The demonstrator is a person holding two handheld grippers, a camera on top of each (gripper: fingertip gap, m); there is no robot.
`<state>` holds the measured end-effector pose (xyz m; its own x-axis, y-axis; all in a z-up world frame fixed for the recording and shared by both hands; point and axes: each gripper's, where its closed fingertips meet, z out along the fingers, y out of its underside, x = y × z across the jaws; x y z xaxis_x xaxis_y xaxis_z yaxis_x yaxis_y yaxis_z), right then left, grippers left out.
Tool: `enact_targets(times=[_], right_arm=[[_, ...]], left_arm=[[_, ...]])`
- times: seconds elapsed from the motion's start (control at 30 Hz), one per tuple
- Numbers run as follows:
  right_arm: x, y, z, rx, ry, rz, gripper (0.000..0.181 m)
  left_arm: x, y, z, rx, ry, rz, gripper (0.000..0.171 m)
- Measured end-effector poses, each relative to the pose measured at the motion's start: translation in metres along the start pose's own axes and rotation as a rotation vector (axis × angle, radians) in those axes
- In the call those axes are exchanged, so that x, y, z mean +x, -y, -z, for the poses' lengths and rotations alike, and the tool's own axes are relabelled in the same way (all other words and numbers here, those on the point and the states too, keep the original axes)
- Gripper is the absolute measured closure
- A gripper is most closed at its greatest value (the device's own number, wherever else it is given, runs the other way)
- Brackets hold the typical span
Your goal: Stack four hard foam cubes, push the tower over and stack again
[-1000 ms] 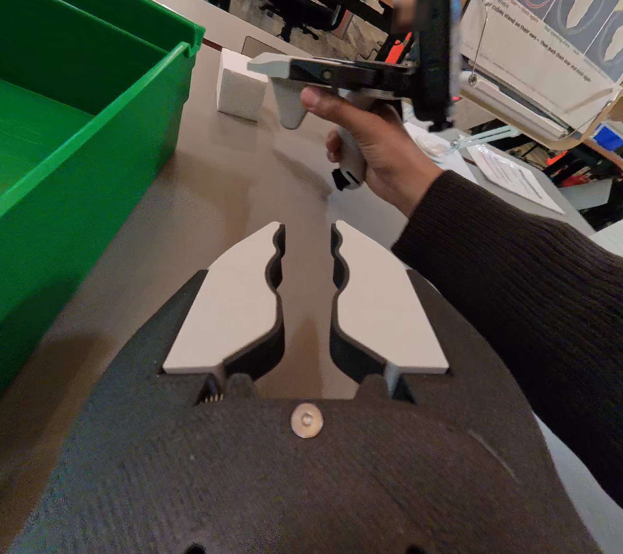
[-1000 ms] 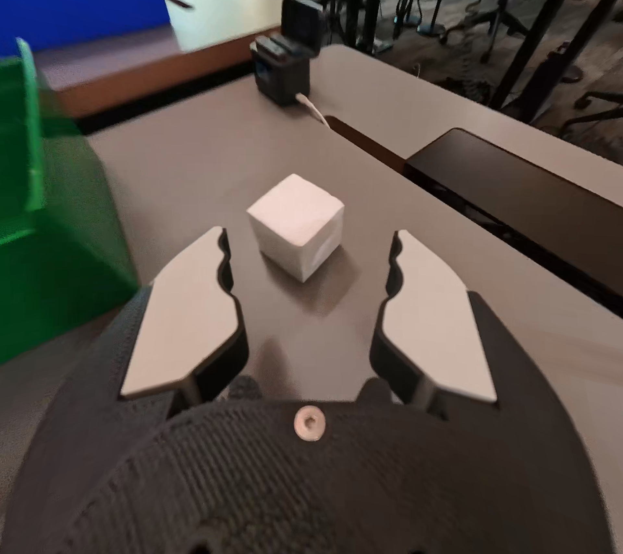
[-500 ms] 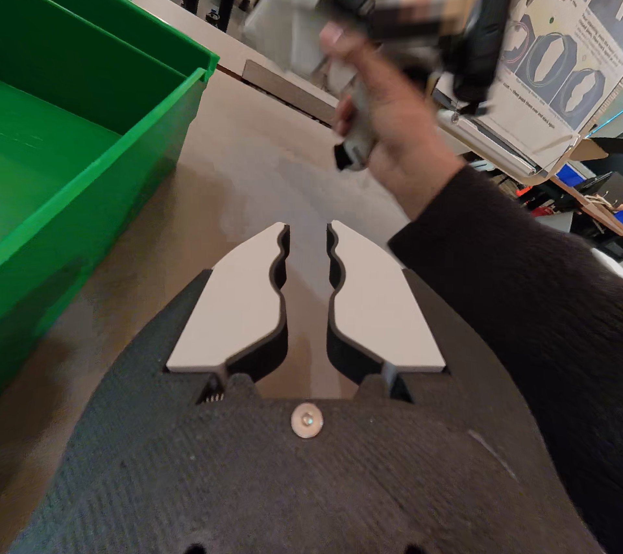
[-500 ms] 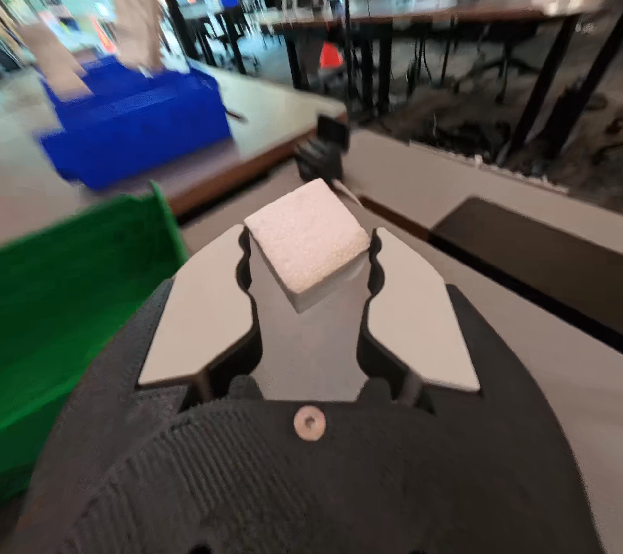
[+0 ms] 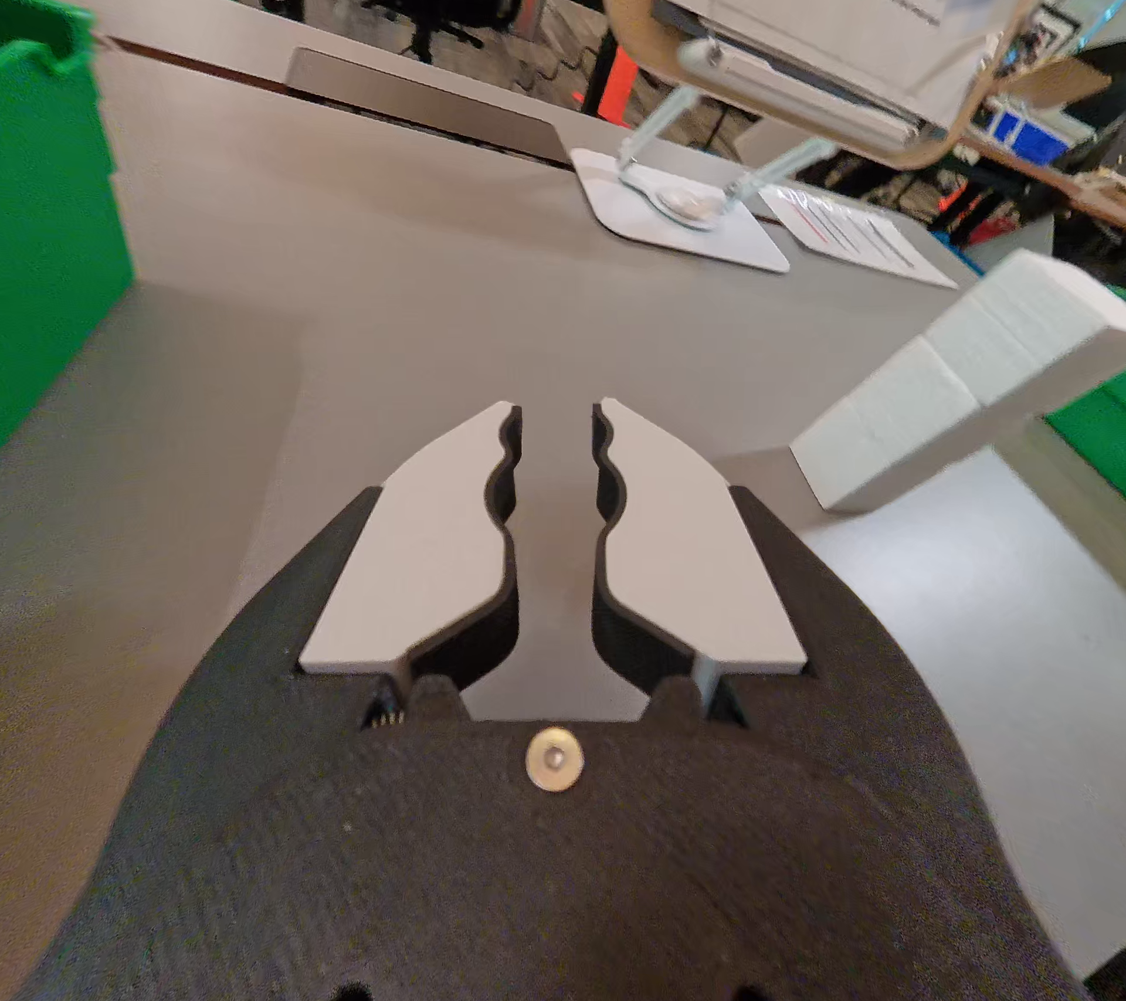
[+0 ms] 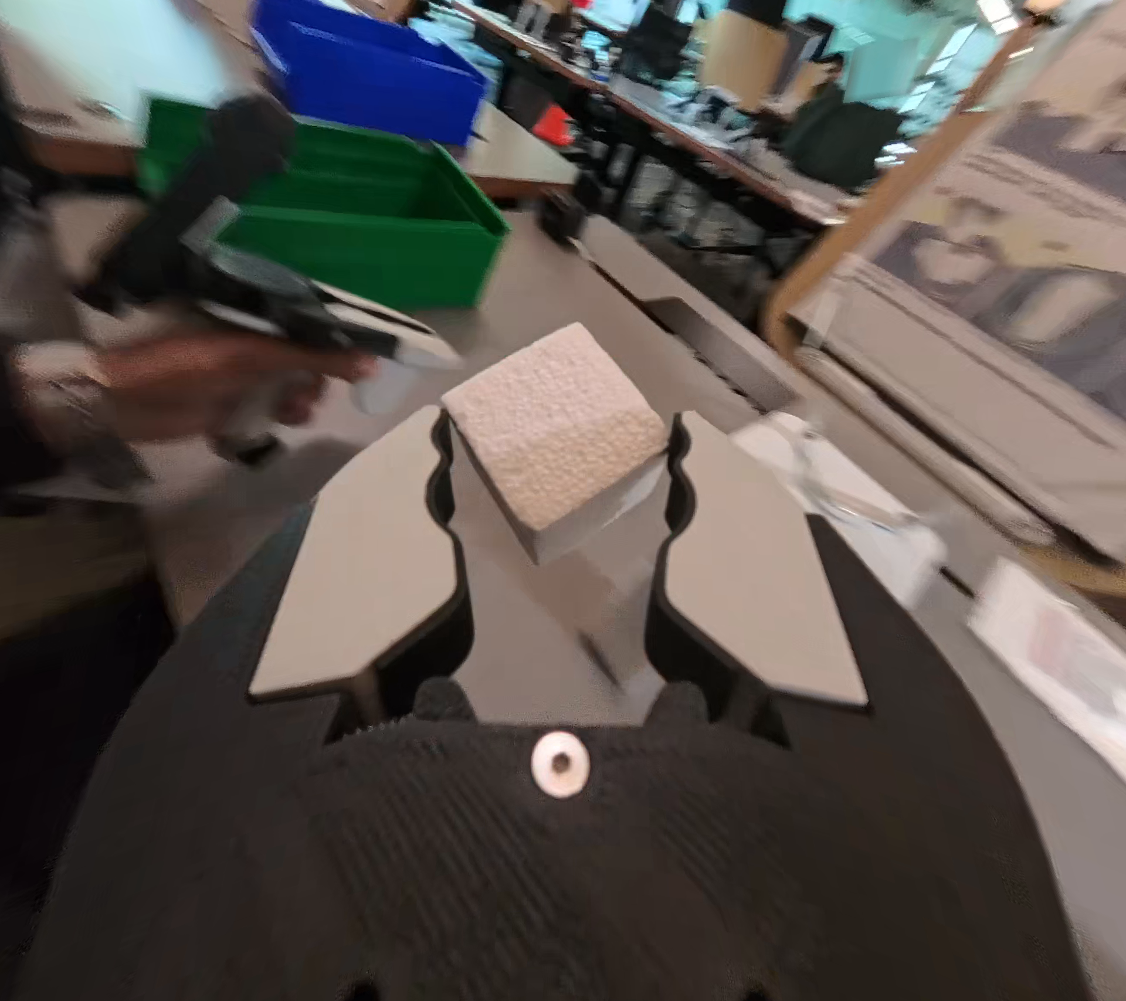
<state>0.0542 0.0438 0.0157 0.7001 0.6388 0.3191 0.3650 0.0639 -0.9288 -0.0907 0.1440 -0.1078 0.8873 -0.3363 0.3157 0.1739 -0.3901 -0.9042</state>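
1. The right gripper (image 6: pixel 554 445) is clamped on a white foam cube (image 6: pixel 551 426), pinched corner-wise at its fingertips and lifted off the desk (image 6: pixel 548 271).
2. The left gripper (image 5: pixel 555 414) is nearly together, holding nothing; a row of foam blocks (image 5: pixel 950 381) sits just to its right.
3. The green bin (image 6: pixel 365 228) lies ahead-left of the right gripper; the part that shows looks empty.

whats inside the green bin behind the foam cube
The green plastic bin shows only bare green walls and a divider. Its floor is hidden by the near wall, and the other tongs cover its left part. The white foam cube sits gripped in the right tongs.
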Motion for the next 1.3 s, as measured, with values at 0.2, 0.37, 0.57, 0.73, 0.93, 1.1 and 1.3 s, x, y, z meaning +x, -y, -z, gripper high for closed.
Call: enact_targets(times=[0.2, 0.37, 0.57, 0.73, 0.93, 1.1, 1.3], right_arm=[[0.094, -0.128, 0.081, -0.161, -0.293, 0.108, 0.112], [0.097, -0.178, 0.080, -0.230, -0.132, -0.280, 0.112], [0.095, -0.204, 0.089, -0.336, -0.174, -0.271, 0.112], [0.083, -0.224, 0.091, -0.399, -0.132, -0.295, 0.111], [0.094, -0.207, 0.114, -0.283, -0.190, -0.469, 0.083], [0.103, -0.190, 0.146, -0.187, -0.205, -0.382, 0.089], [0.085, -0.205, 0.143, -0.279, -0.109, -0.283, 0.093]], left_arm=[[0.042, -0.004, -0.010, 0.004, -0.024, -0.112, 0.149], [0.074, -0.009, -0.029, -0.017, -0.125, -0.026, 0.147], [0.097, -0.017, -0.050, -0.056, -0.212, -0.129, 0.147], [0.112, -0.022, -0.068, -0.102, -0.292, -0.120, 0.145], [0.119, -0.019, -0.084, -0.112, -0.319, -0.126, 0.146], [0.119, -0.017, -0.090, -0.113, -0.316, -0.168, 0.146], [0.107, -0.011, -0.091, -0.095, -0.295, -0.137, 0.146]])
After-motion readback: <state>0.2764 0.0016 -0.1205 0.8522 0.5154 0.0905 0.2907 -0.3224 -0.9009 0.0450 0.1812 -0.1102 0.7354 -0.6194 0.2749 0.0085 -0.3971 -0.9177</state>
